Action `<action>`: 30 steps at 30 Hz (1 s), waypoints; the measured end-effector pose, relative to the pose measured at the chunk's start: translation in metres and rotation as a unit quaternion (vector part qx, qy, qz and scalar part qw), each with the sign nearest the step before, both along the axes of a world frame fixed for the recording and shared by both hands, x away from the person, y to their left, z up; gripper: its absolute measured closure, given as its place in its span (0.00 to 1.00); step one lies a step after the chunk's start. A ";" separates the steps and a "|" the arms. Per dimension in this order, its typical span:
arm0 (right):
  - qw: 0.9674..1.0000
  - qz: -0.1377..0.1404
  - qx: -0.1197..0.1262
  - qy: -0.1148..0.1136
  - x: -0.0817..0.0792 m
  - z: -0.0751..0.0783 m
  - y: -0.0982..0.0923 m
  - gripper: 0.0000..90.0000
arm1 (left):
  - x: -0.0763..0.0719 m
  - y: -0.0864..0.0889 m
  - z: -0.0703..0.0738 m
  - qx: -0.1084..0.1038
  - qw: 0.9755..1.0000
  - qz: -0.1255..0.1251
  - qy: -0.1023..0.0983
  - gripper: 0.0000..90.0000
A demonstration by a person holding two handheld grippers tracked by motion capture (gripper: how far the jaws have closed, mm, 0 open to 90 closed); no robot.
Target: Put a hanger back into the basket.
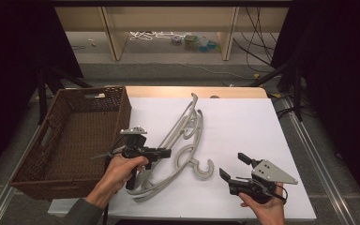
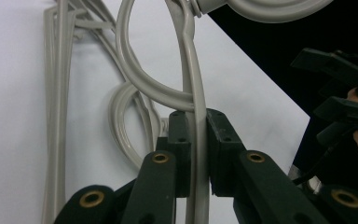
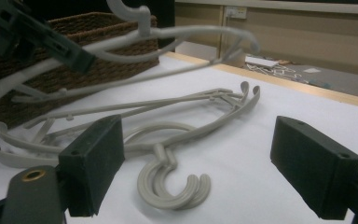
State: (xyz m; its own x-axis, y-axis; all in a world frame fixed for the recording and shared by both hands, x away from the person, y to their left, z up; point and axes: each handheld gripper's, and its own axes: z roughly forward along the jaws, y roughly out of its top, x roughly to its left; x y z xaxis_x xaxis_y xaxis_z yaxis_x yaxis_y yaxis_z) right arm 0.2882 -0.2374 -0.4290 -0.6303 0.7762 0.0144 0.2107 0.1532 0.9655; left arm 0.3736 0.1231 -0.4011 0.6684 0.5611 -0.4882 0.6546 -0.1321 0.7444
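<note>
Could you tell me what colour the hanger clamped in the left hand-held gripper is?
Pale grey-beige; the hanger shows best in the left gripper view.

bare white table right of hangers, wicker basket walling the left

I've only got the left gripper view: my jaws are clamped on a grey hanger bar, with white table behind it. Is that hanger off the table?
Observer: Yes. In the right gripper view the held hanger hangs clear above the table, and the left gripper grips one of its arms.
Operator: Are any others lying underneath?
Observer: At least two lying hangers rest flat there, their hooks side by side and pointing toward the right gripper.
Operator: Where's the basket?
Observer: In the high view the brown wicker basket sits at the table's left edge, right beside your left hand.
</note>
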 end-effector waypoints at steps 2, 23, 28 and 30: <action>1.000 -0.002 -0.003 0.001 -0.001 0.001 0.000 0.20 | -0.002 0.003 0.008 -0.010 1.000 0.003 -0.006 0.90; 1.000 -0.008 0.003 0.021 0.000 -0.001 -0.003 0.19 | -0.013 0.046 0.063 -0.027 0.998 0.022 -0.044 0.90; 1.000 -0.005 0.004 0.027 0.000 -0.001 -0.003 0.18 | -0.010 0.066 0.076 -0.016 0.997 0.044 -0.060 0.90; 1.000 -0.007 0.003 0.025 0.000 -0.001 -0.003 0.18 | -0.008 0.075 0.078 -0.010 0.997 0.051 -0.065 0.90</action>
